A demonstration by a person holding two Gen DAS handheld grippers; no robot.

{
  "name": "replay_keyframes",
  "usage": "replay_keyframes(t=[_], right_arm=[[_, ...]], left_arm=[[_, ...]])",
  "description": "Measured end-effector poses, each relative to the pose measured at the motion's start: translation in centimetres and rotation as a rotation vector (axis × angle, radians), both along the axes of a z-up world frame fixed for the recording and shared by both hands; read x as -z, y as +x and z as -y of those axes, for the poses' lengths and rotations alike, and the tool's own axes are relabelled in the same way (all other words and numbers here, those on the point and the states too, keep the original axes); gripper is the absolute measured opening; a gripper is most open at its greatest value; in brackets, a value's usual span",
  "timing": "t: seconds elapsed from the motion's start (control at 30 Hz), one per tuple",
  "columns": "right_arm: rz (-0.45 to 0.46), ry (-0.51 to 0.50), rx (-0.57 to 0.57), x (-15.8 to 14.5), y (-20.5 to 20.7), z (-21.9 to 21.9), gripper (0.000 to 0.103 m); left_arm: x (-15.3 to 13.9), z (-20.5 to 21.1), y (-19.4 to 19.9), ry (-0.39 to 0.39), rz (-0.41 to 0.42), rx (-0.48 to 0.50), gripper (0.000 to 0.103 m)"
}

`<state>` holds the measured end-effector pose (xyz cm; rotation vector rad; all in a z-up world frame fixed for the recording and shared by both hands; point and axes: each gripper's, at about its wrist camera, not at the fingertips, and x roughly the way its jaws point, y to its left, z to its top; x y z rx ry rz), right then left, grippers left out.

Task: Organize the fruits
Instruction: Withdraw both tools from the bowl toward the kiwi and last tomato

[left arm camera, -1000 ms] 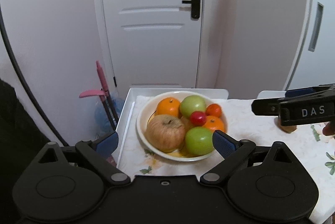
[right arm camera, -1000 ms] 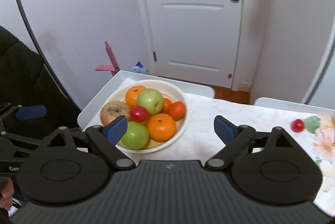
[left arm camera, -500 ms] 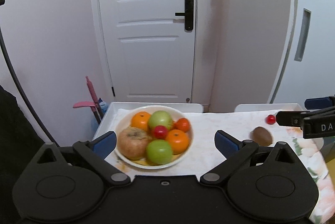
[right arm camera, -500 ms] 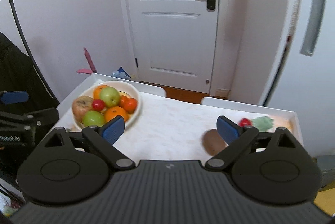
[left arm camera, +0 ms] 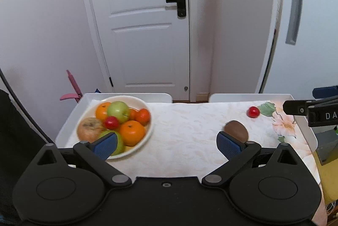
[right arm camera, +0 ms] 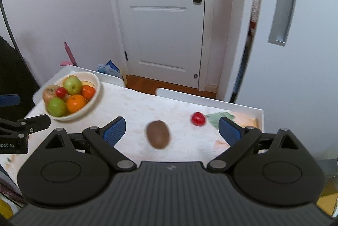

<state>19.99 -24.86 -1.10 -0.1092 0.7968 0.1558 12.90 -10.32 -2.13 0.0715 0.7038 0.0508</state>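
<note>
Right wrist view: right hand-held gripper (right arm camera: 172,127) spread wide, empty; bowl (right arm camera: 93,97) at ten o'clock filled; kiwi (right arm camera: 158,134) and red fruit (right arm camera: 198,119) at one o'clock remain loose on surface (right arm camera: 131,105).

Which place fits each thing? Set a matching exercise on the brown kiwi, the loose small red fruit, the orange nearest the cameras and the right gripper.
Things:
1. brown oval kiwi
2. loose small red round fruit
3. front orange
4. right gripper

Places:
A. inside the cream bowl
B. open, fingers either side of the kiwi in its own view
C. on the cloth beside a printed green leaf
D. alone on the cloth mid-table

Pairs: 1-D, 2-C, 3-A, 4-B
</note>
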Motion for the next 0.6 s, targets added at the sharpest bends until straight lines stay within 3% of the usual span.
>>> replay_keyframes(t=[0.23, 0.6], right_arm=[[-0.019, -0.051, -0.051, 2.1, 2.2, 4.3, 0.103], [-0.101, -0.027, -0.142, 5.5, 7.3, 7.7, 0.103]], left_arm=[[2.4, 4.7, 2.8, -0.024, -0.069, 0.019, 0.102], [7.0, 9.8, 8.6, -0.083, -0.17, 0.02, 0.101]])
